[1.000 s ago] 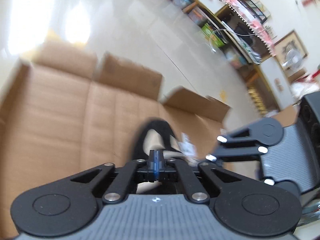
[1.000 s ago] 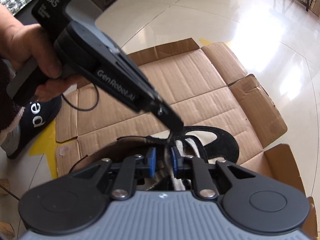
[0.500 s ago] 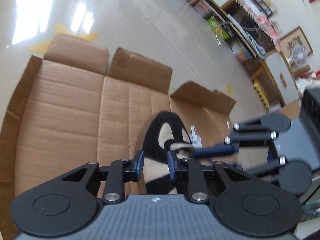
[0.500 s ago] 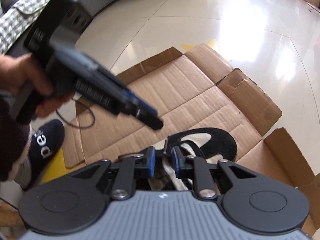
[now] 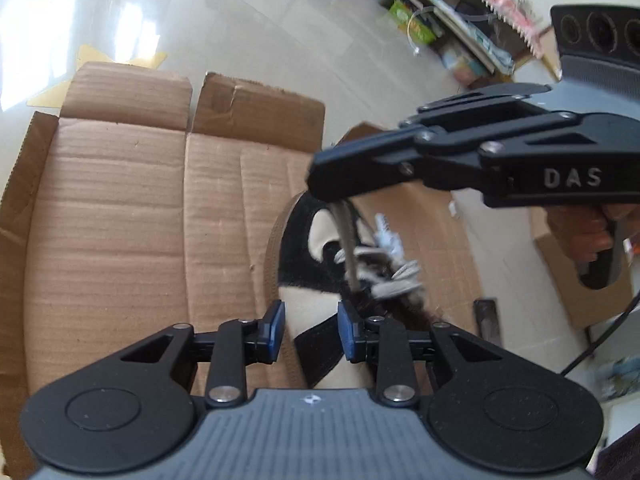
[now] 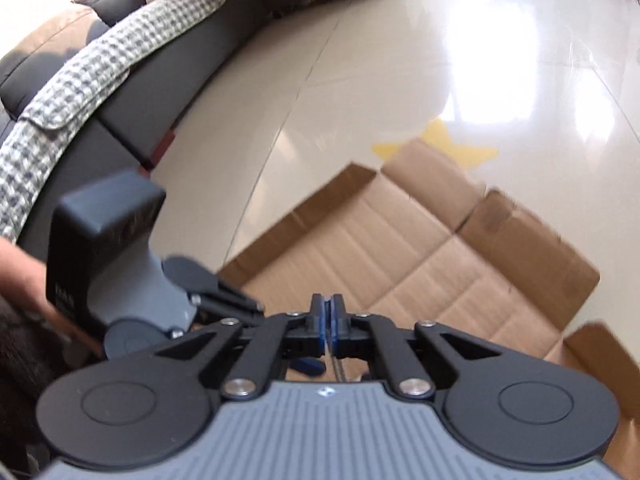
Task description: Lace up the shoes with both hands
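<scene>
- One shoe (image 5: pixel 304 280), black and cream, is seen lying on the cardboard (image 5: pixel 120 216), near its right side in the left wrist view.
- Grey laces are seen bunched on top of the shoe.
- One lace (image 5: pixel 347 240) is pulled up from the shoe and drawn tight.
- That lace is pinched by the right gripper (image 5: pixel 320 178), which is held above the shoe.
- In the right wrist view, the right gripper (image 6: pixel 329 320) is seen with its blue pads pressed together, and a thin strip of lace (image 6: pixel 338 368) is seen between them.
- The left gripper (image 5: pixel 311 330) is held low over the near end of the shoe.
- Its jaws are being opened; they are a little way apart and nothing is pinched by them, though the shoe is seen through the gap.
- In the right wrist view, the left gripper (image 6: pixel 248 304) is seen to the left, a bit blurred, with a hand (image 6: pixel 24 280) behind it.
- A hand (image 5: pixel 584 236) is wrapped round the right gripper's handle.
- The cardboard is spread flat on a shiny floor (image 6: pixel 400 80).
- A sofa (image 6: pixel 132 92) with a checked cloth is seen well apart from the cardboard.
</scene>
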